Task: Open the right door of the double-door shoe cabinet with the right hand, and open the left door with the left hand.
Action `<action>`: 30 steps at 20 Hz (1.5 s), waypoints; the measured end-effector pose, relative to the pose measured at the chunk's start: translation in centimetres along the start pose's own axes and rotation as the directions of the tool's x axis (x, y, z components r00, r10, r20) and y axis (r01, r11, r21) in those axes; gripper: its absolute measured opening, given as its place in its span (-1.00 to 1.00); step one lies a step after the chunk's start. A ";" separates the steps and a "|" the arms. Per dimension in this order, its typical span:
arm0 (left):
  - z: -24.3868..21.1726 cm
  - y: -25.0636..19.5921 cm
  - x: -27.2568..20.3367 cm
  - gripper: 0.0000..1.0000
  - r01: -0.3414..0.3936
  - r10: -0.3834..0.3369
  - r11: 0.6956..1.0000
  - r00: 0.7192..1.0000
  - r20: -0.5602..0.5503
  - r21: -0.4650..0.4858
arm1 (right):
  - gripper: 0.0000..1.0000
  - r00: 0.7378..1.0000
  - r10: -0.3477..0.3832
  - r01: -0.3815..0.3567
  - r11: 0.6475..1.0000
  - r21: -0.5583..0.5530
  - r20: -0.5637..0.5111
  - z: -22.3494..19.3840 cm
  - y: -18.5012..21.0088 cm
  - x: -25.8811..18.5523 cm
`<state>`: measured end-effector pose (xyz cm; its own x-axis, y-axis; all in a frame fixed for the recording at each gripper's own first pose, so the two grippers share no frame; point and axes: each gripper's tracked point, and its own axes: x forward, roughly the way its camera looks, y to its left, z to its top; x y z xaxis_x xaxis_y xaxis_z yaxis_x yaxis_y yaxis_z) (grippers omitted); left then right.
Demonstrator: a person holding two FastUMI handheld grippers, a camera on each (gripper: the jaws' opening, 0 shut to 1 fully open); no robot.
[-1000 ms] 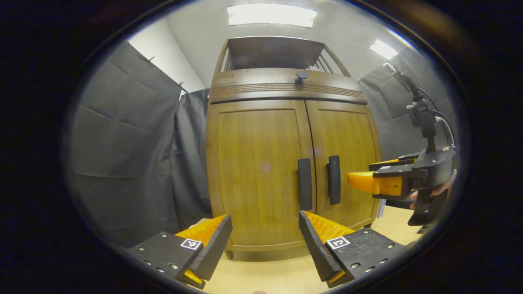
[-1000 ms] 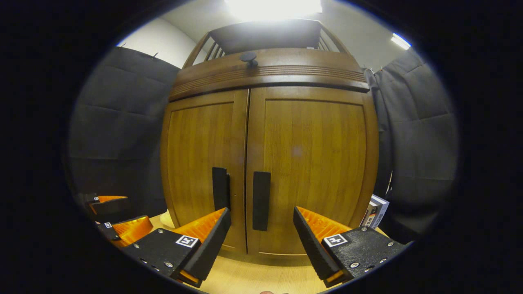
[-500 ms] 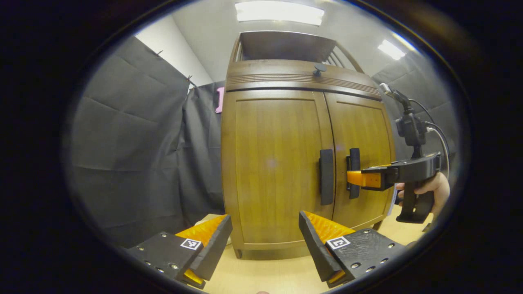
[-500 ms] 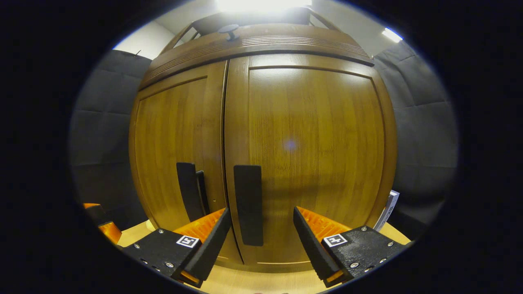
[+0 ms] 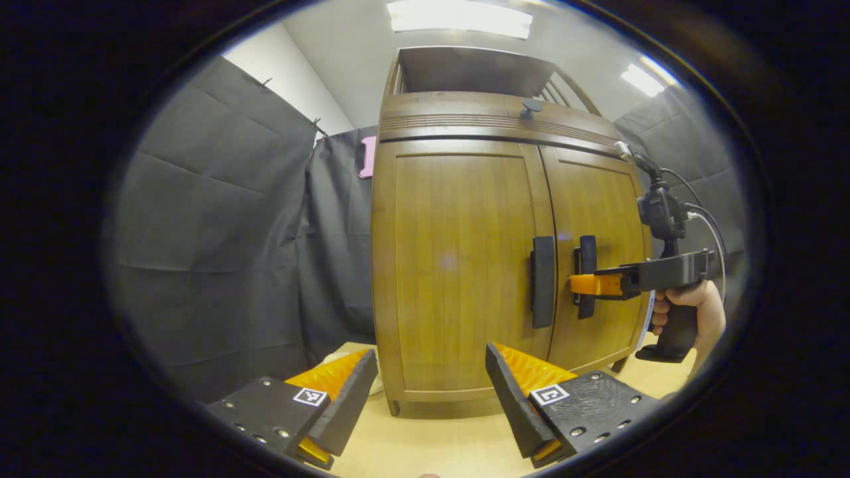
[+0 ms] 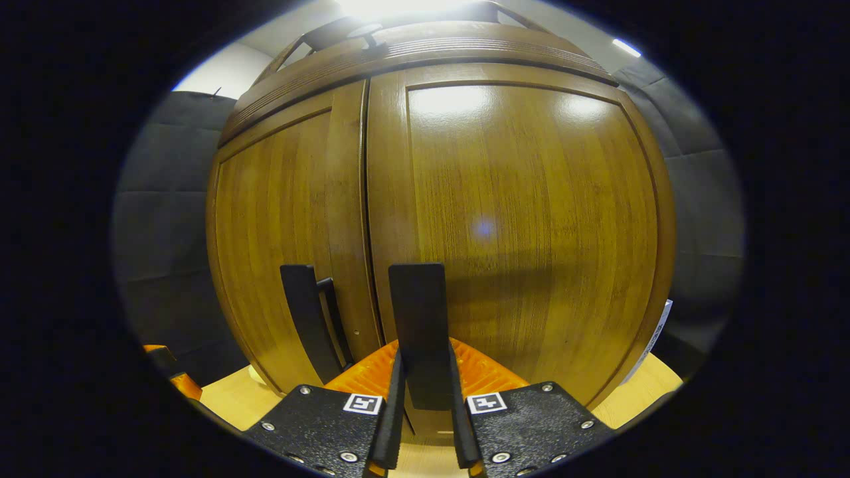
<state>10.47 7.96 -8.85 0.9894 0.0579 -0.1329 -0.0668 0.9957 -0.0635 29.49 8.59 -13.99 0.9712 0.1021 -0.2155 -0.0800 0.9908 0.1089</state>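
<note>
Right gripper view: the right gripper (image 6: pixel 425 398), spread wide half a second ago, has clamped both fingers onto the right door handle (image 6: pixel 418 318); both cabinet doors remain closed. The left gripper (image 5: pixel 431 392) hangs open, well short of the left door handle (image 5: pixel 542 282). Pulling likely comes next.

Box (image 6: pixel 654 332) mostly behind cabinet (image 6: pixel 531 219)

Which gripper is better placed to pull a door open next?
Right. The right gripper is shut on the right handle, doors closed. The left gripper is open, short of the left handle.
</note>
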 end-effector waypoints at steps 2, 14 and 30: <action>-0.1 0.0 0.1 0.99 -0.006 0.006 1.000 1.000 -0.004 -0.010 | -0.53 1.000 0.012 -0.011 1.000 -0.028 0.006 0.0 0.2 0.1; -0.2 0.1 -0.1 0.99 0.026 -0.026 1.000 1.000 0.002 -0.011 | -0.70 0.987 0.158 -0.158 0.987 -0.013 0.020 -0.4 0.2 -5.1; 0.6 -1.1 -0.7 0.99 0.167 -0.165 0.982 0.986 0.028 -0.085 | -0.70 0.960 0.268 -0.271 0.962 0.038 0.080 1.5 0.3 -7.4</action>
<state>9.95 6.86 -8.06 0.9901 -0.1055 -0.0924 0.0888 0.9817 -0.1686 22.60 8.00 -10.92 0.9290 0.3563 -0.0998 -0.3321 0.9219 0.1997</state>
